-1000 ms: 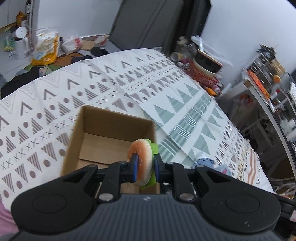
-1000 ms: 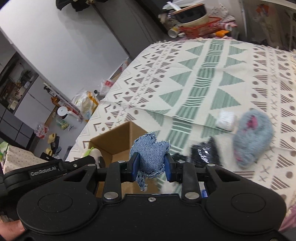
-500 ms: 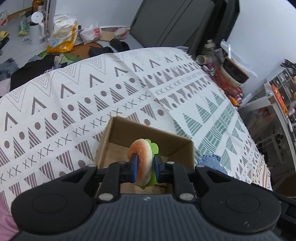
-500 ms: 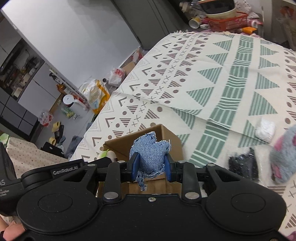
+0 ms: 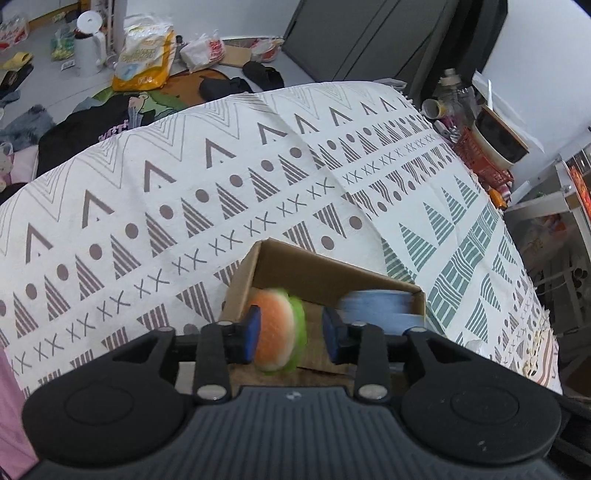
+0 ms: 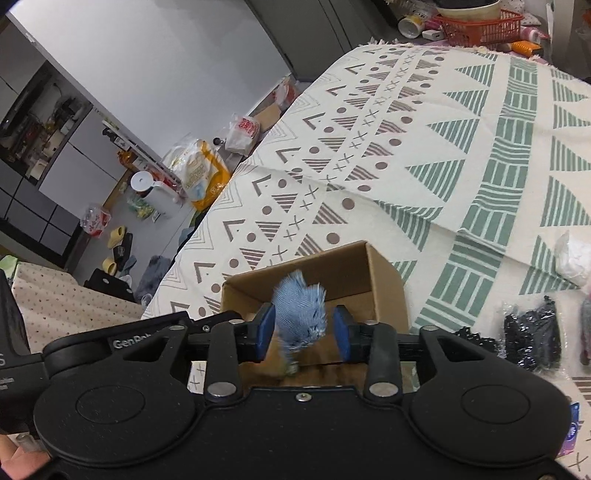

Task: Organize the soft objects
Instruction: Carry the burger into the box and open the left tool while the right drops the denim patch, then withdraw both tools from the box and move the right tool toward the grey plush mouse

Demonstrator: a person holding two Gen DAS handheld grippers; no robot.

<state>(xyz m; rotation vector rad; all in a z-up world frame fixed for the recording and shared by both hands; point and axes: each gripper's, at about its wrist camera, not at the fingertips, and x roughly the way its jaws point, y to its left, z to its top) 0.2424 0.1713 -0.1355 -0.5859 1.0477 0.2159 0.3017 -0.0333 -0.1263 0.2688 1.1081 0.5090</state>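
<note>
Cloth point(image 5: 258, 177) with a triangle and cross print covers the whole surface, and an open cardboard box point(image 5: 325, 273) stands on it at the near edge, right under both grippers. Left gripper point(image 5: 291, 334) hangs over the box's left half with jaws spread wide, the plush burger point(image 5: 275, 328) blurred between them, against the left pad and clear of the right. Right gripper point(image 6: 303, 330) is likewise parted over the box's right half, with the blurred denim toy point(image 6: 301, 317) loose between its pads.

Patterned bedspread point(image 5: 221, 177), red basket point(image 6: 480, 22)
</note>
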